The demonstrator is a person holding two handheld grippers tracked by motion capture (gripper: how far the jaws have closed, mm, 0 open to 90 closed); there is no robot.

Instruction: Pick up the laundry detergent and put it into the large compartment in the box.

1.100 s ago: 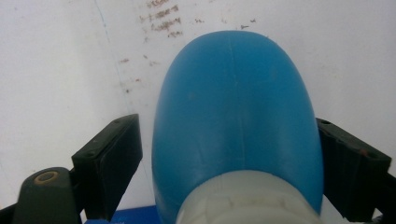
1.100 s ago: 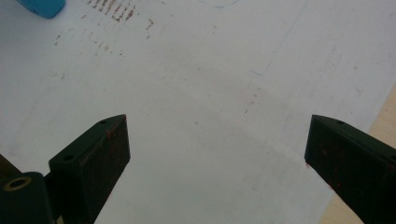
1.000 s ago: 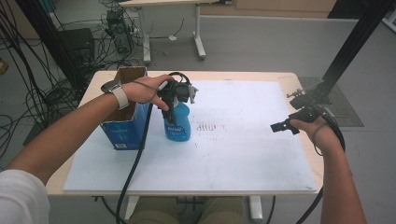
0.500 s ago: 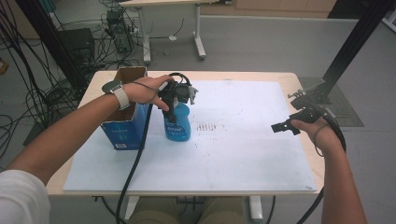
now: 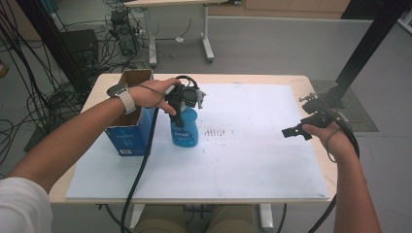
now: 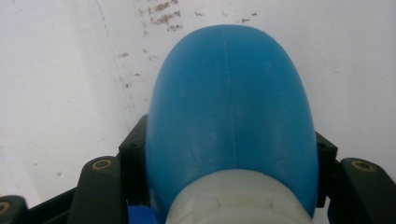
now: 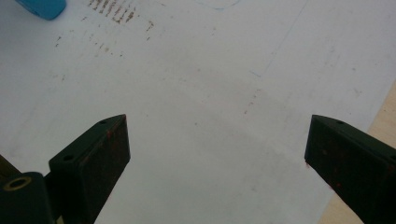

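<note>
Blue bottle: a blue plastic bottle [image 5: 184, 130] with a white neck stands upright on the white sheet [image 5: 243, 160] covering the desk [image 5: 311, 80], just beside the box.
Left claw: the left claw [image 5: 180, 115] comes down on the bottle from above. In the left gripper view its black jaws press on both sides of the bottle [image 6: 231, 116], just below the white neck.
What has just changed: the left jaws have just been closing. A second ago they stood wider around the bottle; now they are clenched on it. The bottle itself has not moved from its spot, and neither hand has shifted.
What that means: the grip looks made, so the bottle seems ready to be lifted, perhaps toward the box. It is not yet off the desk.
Right claw: the right claw [image 5: 296, 131] hovers over the right side of the desk, well apart from the bottle. Its jaws are spread wide with nothing between them.
Box: an open blue cardboard box [image 5: 130, 124] with a brown inside stands left of the bottle.
Writing: the bottle has a white label and the box has a small white mark low on its front; both are too small to read.
Marks: faint brown specks [image 5: 218, 132] dot the sheet right of the bottle.
</note>
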